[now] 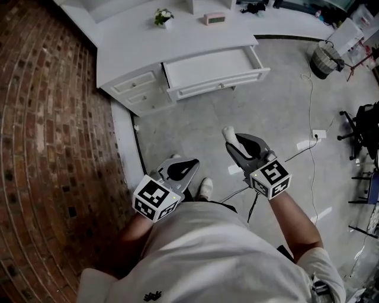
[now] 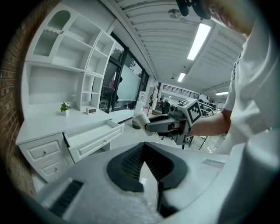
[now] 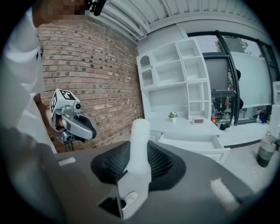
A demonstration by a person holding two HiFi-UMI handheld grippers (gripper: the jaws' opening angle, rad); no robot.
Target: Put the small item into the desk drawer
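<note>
Right gripper (image 1: pixel 235 144), clamped on the white item (image 1: pixel 228 132), well short of the open drawer (image 1: pixel 204 66); the item juts past the jaw tips, so striking the drawer front could lever it loose.

Rm: brick wall (image 1: pixel 47 148), grey floor (image 1: pixel 237 112), white shelf unit (image 3: pixel 175 74), lg windows (image 3: pixel 245 78), ceiling strip lights (image 2: pixel 199 41).

1. The white tabletop (image 1: pixel 195 35) carries a small potted plant (image 1: pixel 163 16) and, just to its right, a little pale clock (image 1: pixel 214 18).
2. Under its front edge a drawer (image 1: pixel 213 68) stands pulled open.
3. The grey floor (image 1: pixel 195 130) carries a loose cable (image 1: pixel 309 118), a socket block (image 1: pixel 318 134) and a round bin (image 1: pixel 325 59).
</note>
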